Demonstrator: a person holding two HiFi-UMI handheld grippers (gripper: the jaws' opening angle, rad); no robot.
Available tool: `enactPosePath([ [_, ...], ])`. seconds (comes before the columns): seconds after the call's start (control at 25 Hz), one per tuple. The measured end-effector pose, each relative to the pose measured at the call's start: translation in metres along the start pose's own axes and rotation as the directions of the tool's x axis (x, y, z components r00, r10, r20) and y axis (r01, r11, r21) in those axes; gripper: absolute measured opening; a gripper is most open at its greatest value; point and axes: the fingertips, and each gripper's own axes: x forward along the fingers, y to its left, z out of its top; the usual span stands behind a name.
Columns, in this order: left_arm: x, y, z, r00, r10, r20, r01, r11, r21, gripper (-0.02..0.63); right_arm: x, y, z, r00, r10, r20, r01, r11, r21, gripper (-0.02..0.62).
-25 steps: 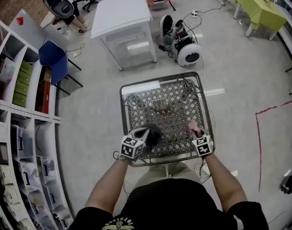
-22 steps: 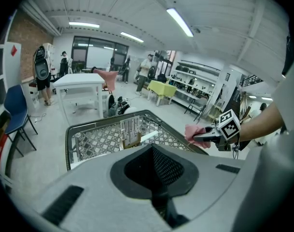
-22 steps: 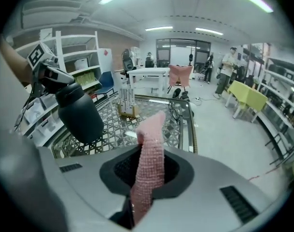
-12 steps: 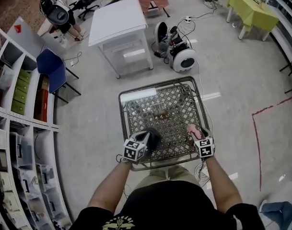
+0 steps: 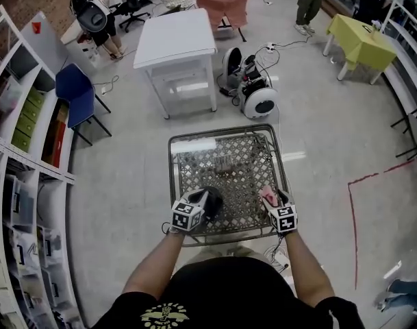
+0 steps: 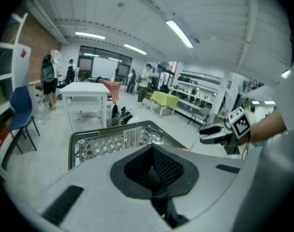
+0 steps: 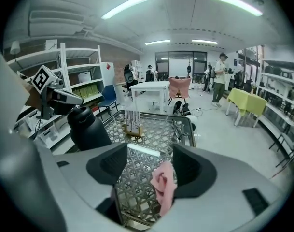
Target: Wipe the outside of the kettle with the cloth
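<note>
Two tools are held out over the near edge of a wire-mesh counter [image 5: 246,173], one in each of the person's hands. The right tool [image 7: 149,169] has its jaws spread wide. They have just been opening, and the pink cloth [image 7: 163,185] sits in the gap between them. It is bunched up against the inner face of the right-hand pad and clear of the left-hand one, so the pads do not pinch it. In the head view the cloth shows as a small pink wad just ahead of that tool, near the counter's right rim. The left tool [image 6: 152,170] has its jaws pressed together, the two dark pads meeting along a line. What, if anything, is nipped between them I cannot make out. The kettle [image 7: 86,127], black and upright, stands on the mesh at the near left of the counter. The left tool's tips sit right at its top, though I cannot tell whether they touch it. Kettle and cloth are apart, with bare mesh between them. Further back, near the middle of the counter, stands a small wooden rack [image 7: 132,125] of upright metal rods. Off to the left of the counter a blue chair [image 5: 77,91] stands on the floor beside a run of open shelving [image 5: 23,184].
</note>
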Motion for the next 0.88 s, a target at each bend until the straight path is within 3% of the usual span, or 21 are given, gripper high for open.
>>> enactPosePath([
  [0.12,-0.026,0.015,0.016,0.989,0.068,0.13,-0.057,0.994,-0.091,0.005,-0.005,0.009,0.007,1.0,0.018,0.017,-0.018,1.0,0.005,0.258],
  [0.36,-0.083,0.032,0.028,0.946,0.162,0.281,-0.135,0.985,-0.112,0.005,-0.025,0.021,0.03,0.995,0.011,0.098,-0.014,0.999,0.035,0.238],
  [0.48,-0.11,0.035,0.04,0.929,0.212,0.304,-0.19,0.977,-0.098,0.005,-0.043,0.024,0.05,0.986,-0.004,0.169,-0.006,0.998,0.06,0.092],
  [0.56,-0.123,0.037,0.048,0.917,0.239,0.318,-0.22,0.971,-0.094,0.005,-0.055,0.026,0.065,0.977,-0.008,0.215,-0.008,0.997,0.072,0.038],
  [0.72,-0.139,0.039,0.054,0.898,0.243,0.366,-0.218,0.97,-0.109,0.005,-0.081,0.031,0.097,0.956,0.004,0.295,-0.025,0.998,0.065,0.011],
  [0.88,-0.158,0.032,0.08,0.882,0.201,0.426,-0.189,0.979,-0.07,0.005,-0.1,0.043,0.131,0.928,0.018,0.371,-0.019,1.0,0.0,0.011],
])
